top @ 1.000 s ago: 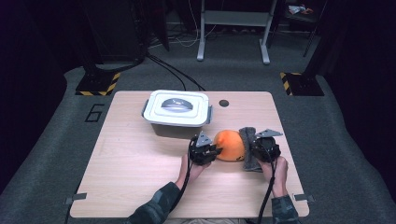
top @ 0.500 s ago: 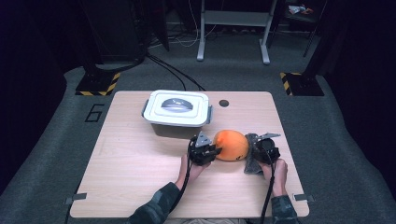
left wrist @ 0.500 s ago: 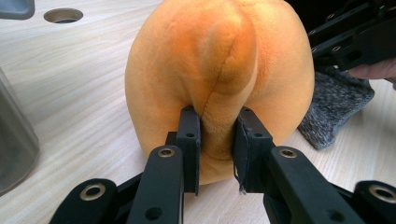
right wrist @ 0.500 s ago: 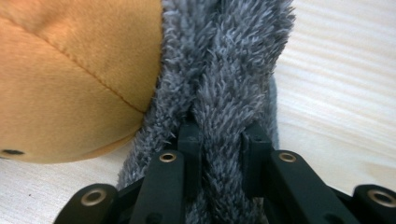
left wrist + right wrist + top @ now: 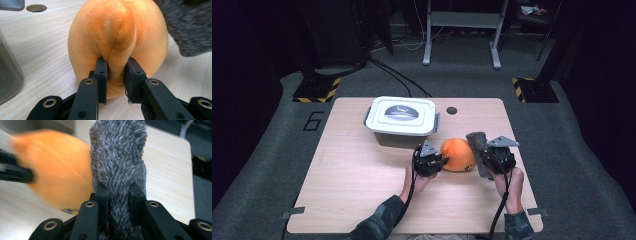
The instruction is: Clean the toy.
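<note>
An orange plush ball [image 5: 458,154] rests on the wooden table [image 5: 352,170], right of centre. My left gripper [image 5: 432,161] is at its left side, shut on a fold of the orange plush [image 5: 116,50]. Attached or pressed to the ball's right side is a grey furry piece [image 5: 478,146]. My right gripper [image 5: 492,159] is shut on that grey fur [image 5: 117,162], which stands up between the jaws. The orange ball [image 5: 57,170] looks blurred in the right gripper view.
A white-lidded grey box [image 5: 401,119] stands just behind and left of the ball. A round cable hole [image 5: 451,110] is in the table's far edge. The left half of the table is bare wood. Dark floor and stands surround the table.
The right gripper has lifted and swung the grey furry piece upward beside the ball. The left gripper has kept its hold and barely moved.
</note>
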### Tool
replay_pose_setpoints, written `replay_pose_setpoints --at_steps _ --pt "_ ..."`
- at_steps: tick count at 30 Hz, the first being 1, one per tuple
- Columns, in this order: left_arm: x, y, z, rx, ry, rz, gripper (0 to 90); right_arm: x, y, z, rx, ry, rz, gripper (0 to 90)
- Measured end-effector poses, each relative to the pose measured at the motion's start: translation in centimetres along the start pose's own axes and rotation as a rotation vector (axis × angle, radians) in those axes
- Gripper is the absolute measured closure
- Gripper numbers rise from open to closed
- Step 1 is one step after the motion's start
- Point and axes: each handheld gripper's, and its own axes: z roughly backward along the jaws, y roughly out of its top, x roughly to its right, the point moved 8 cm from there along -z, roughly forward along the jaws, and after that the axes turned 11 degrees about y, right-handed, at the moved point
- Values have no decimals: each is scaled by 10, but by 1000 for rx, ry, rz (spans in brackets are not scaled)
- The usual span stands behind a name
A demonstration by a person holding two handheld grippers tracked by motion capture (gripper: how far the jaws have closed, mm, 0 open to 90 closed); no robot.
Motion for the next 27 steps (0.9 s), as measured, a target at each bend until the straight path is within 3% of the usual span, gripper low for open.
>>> replay_pose_setpoints --at_steps 3,5,10,17,21,23,27 --pt "0 1 0 3 5 -5 740 -16 9 1 13 35 36 745" --pt "0 0 0 -1 2 -3 739 -23 11 -5 -9 46 49 745" --pt "-1 0 0 1 -5 0 716 -19 4 -27 -66 34 30 747" --pt "-5 -2 1 -26 19 -67 471 -11 -1 -30 -69 37 16 748" --pt "-6 -10 -4 -49 15 -92 390 -9 -1 -31 -61 33 12 748" --pt "-6 -13 -7 -56 10 -95 394 -9 -1 -31 -60 33 8 748" --pt "-4 -12 -9 -32 10 -98 499 -8 0 -31 -54 34 12 747"
